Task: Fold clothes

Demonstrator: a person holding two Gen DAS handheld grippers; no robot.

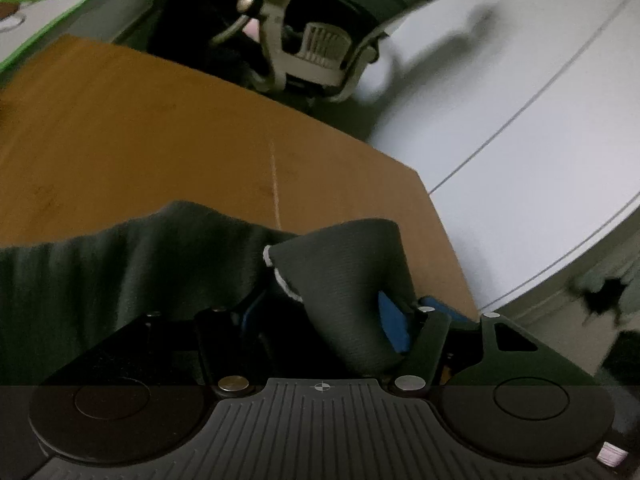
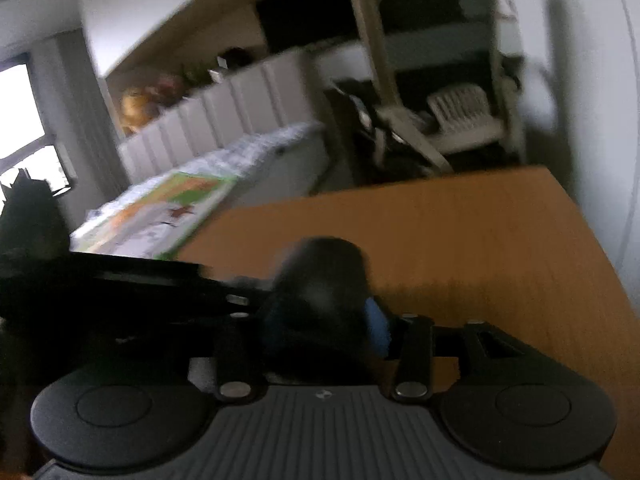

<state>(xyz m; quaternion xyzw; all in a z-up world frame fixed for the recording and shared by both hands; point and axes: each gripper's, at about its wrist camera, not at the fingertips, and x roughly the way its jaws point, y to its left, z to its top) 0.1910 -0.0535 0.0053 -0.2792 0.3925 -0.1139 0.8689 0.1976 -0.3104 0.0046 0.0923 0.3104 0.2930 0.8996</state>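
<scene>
The left gripper [image 1: 326,312] is clamped on a bunched edge of the dark green garment [image 1: 120,264], held over the wooden table [image 1: 160,128]. The right gripper [image 2: 320,320] appears clamped on dark cloth [image 2: 320,280], though the view is blurred.

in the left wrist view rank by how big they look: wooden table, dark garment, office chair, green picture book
1. wooden table
2. dark garment, though it sits nearest the camera, which inflates it
3. office chair
4. green picture book, cut off by the frame edge
</scene>
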